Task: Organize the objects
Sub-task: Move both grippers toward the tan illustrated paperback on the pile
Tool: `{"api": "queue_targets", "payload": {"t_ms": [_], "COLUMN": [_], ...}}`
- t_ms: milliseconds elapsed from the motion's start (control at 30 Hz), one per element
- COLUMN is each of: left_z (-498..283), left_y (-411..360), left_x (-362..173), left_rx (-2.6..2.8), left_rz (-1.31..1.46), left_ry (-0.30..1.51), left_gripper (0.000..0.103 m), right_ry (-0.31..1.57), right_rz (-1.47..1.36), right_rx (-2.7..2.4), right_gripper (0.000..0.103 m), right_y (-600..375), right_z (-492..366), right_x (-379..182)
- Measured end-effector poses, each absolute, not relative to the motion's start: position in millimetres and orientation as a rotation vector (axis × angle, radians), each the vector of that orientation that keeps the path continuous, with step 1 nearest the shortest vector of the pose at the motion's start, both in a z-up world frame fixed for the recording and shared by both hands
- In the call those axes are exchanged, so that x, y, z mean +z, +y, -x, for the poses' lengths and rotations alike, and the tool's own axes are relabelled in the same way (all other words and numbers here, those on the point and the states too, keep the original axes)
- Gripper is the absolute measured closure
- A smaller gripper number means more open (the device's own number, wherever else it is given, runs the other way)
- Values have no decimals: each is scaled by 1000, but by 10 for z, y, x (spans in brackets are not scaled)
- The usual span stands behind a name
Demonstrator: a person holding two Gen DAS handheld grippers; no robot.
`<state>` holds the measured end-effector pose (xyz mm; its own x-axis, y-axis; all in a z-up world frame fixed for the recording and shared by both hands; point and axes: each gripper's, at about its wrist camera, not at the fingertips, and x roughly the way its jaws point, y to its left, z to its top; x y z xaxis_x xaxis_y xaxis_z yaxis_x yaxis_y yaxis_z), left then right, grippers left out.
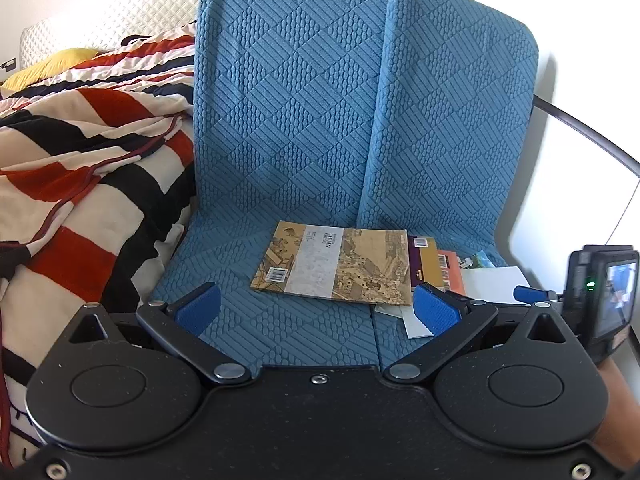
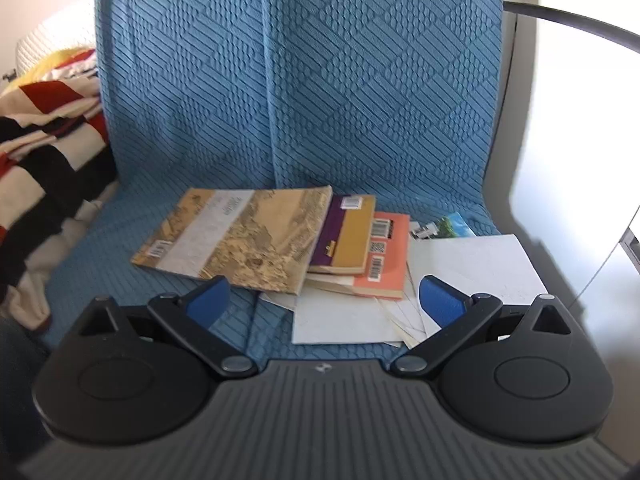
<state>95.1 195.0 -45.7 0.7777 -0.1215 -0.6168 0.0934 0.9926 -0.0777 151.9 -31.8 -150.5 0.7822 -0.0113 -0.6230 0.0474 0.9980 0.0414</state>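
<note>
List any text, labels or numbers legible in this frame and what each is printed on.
"CHUAN CHENG", approximate reading: on the painting-cover book, sideways on its grey band.
Barcode digits on that book: too small.
Barcode stickers on the purple-and-yellow book and the orange book: unreadable.
White papers: no legible text.

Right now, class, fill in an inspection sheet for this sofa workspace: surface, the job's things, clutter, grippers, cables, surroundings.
Surface: blue textured sofa seat, two cushions.
Job's things: large landscape-cover book overlapping a purple-and-yellow book, which lies on an orange book; white sheets underneath and beside.
Clutter: a colourful card behind the sheets.
Grippers: left gripper and right gripper both open, holding nothing.
Cables: dark cable arcing at right.
Surroundings: striped blanket at left, white wall behind.
</note>
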Motion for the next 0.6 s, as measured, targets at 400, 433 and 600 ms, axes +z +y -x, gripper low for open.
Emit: {"api": "queue_targets", "payload": {"t_ms": [400, 433, 600], "left_z": [-1014, -1028, -1070], "left_y": [1956, 1963, 1991], "left_x": [-619, -639, -729], "left_rx": [-99, -98, -98], "left_rz": [70, 68, 77], "left_ry": [658, 657, 666], "left_gripper": [0, 0, 0], "right_ry": [642, 640, 633], "right_rz": [-75, -72, -82], "right_rx": [43, 47, 47], "right_gripper": [0, 0, 0], "right_y": [-296, -291, -267], "right_z": [-1311, -1293, -1198], "right_x": [-1291, -1285, -1280]}}
